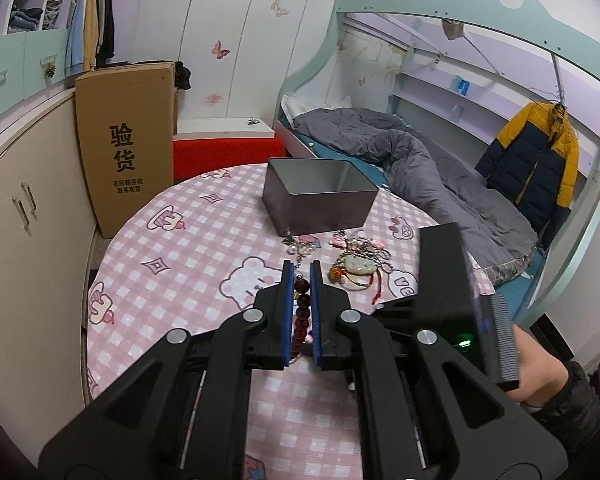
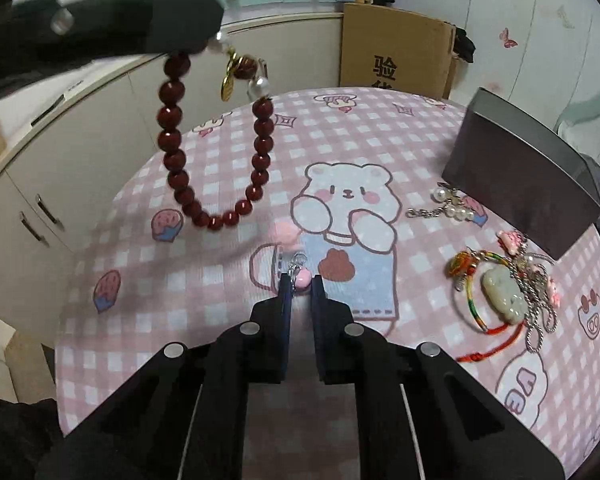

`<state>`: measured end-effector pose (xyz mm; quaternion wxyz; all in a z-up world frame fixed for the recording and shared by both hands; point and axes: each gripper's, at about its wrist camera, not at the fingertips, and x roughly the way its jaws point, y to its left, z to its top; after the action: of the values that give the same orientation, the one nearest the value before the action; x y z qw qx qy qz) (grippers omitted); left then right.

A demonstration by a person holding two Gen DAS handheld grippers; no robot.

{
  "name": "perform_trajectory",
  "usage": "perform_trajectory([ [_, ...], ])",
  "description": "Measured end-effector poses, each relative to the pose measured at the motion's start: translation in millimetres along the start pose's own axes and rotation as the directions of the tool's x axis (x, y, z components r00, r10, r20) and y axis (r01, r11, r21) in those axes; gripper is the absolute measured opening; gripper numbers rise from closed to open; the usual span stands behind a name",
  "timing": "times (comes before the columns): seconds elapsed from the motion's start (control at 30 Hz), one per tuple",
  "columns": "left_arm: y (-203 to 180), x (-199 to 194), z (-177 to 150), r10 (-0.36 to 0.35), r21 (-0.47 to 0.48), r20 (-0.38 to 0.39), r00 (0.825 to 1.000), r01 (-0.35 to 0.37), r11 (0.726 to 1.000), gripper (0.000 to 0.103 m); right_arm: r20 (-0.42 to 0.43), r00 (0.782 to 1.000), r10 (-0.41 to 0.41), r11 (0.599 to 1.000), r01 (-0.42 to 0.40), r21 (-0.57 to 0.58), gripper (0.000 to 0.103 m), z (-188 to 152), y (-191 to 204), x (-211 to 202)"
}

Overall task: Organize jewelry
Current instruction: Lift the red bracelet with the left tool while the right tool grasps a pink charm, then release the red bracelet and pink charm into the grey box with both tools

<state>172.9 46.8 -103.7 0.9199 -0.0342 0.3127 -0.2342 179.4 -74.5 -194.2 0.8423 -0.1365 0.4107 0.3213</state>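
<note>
My left gripper (image 1: 302, 270) is shut on a dark red bead bracelet (image 1: 303, 312) and holds it above the table. In the right wrist view the bracelet (image 2: 180, 184) hangs as a loop from the left gripper's body (image 2: 140, 20), with a gold charm and pearls at its top. My right gripper (image 2: 300, 282) is shut on a small pink charm with a silver clasp (image 2: 301, 276), low over the pink checked tablecloth (image 2: 220, 320). An open grey metal tin (image 1: 320, 196) stands at the far side of the table; it also shows in the right wrist view (image 2: 520, 184).
A tangle of jewelry with a pale jade pendant (image 2: 504, 292), coloured cords and silver chains lies in front of the tin. A pearl chain piece (image 2: 448, 206) lies beside the tin. A cardboard box (image 1: 128, 140), cupboards and a bunk bed (image 1: 420, 152) surround the round table.
</note>
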Motion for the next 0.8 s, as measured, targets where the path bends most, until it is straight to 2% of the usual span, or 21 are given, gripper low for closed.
perform_trajectory([
  [0.2,1.0,4.1,6.6,0.004,0.001,0.001,1.000,-0.004,1.000,0.007,0.032,0.999,-0.004,1.000,0.003,0.020,0.008,-3.5,-12.1,-18.5],
  [0.37,-6.2,2.9,21.3,-0.016,0.009,0.025,1.000,0.016,1.000,0.007,0.117,0.993,-0.016,0.998,0.009,0.064,0.008,4.8,-31.8,-55.2],
  [0.63,-24.6,18.2,91.8,-0.088,0.026,0.091,0.992,0.086,0.996,0.008,0.277,0.954,-0.114,0.986,0.075,0.150,0.008,50.8,-96.3,-136.1],
  [0.8,-34.9,55.3,139.0,-0.094,0.033,0.077,0.993,0.092,0.995,0.008,0.302,0.941,-0.154,0.972,0.090,0.216,0.009,81.6,-139.1,-155.2],
])
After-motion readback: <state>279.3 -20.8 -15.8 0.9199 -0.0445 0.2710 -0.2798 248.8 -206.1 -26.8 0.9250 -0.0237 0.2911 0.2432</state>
